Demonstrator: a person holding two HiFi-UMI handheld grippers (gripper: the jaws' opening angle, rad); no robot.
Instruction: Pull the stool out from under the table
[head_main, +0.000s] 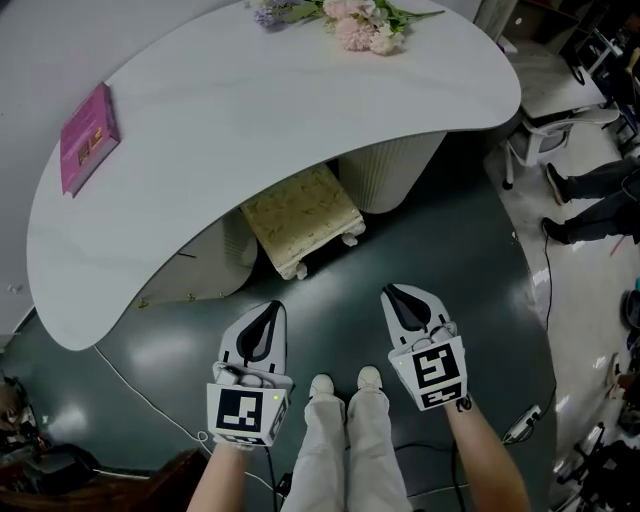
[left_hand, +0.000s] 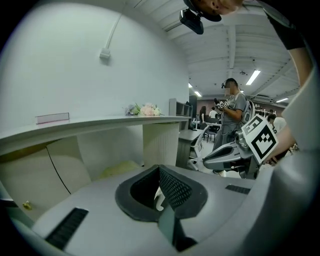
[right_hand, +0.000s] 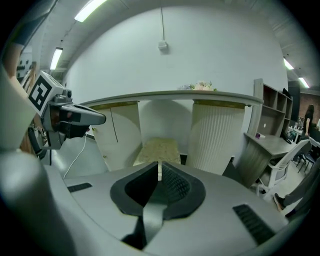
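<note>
a: where's the stool just now?
b: the stool (head_main: 303, 218) is tucked half under the front edge of the curved white table (head_main: 250, 110), with a ribbed support (head_main: 392, 172) on its right and a plain pale panel (head_main: 212, 262) on its left. its cream patterned top and white feet poke out over the dark floor (head_main: 470, 270), toward the person.

a: and the grippers, how do they sit to it?
b: both are on the person's side of it, over the floor. the left gripper (head_main: 268, 312) is nearer the person than the stool and slightly left of it. the right gripper (head_main: 398, 296) is off to the stool's right. neither one touches it, and there's bare floor between.

a: jaws?
b: pressed together on both, with nothing held between them. in the right gripper view the stool shows straight ahead, beyond the closed tips. in the left gripper view it lies ahead and a little left.

a: anything on the table?
b: a pink book (head_main: 88, 137) near its left end and some flowers (head_main: 350, 20) at the far edge.
</note>
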